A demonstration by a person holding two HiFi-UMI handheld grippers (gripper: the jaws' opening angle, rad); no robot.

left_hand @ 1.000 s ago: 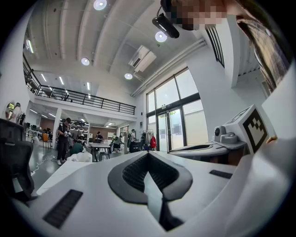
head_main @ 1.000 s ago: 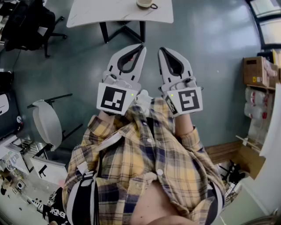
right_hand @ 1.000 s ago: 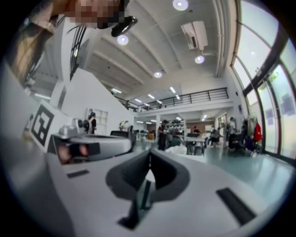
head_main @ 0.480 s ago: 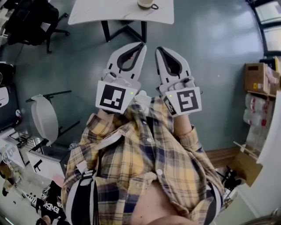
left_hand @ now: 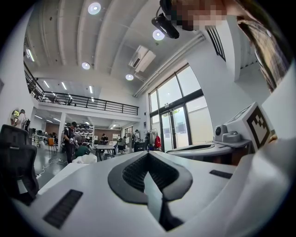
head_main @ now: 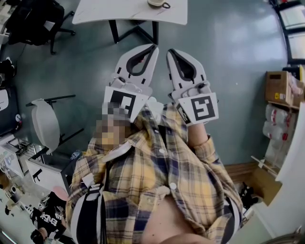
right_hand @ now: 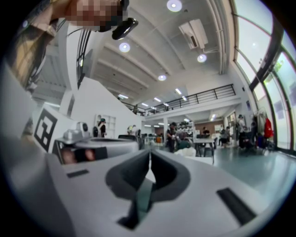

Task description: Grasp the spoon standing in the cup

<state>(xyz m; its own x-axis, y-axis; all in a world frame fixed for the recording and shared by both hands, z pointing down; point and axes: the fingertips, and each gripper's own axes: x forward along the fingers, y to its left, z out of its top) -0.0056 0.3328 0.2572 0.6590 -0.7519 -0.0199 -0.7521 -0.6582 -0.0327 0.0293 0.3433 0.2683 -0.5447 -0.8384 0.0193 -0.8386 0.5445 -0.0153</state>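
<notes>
the cup [head_main: 157, 4] sits on the desk [head_main: 119, 12], spoon too small to make out. left gripper [head_main: 153, 46] and right gripper [head_main: 170, 50] hang well short of the desk, fingers closed on nothing. a spoon is likely light, stiff, slick: pinch its handle above the rim.

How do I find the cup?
At the top of the head view stands a white table on dark legs. Toward its right end, cut off by the picture's edge, sits the cup. It is the only thing showing on that tabletop, pale with a dark handle.
</notes>
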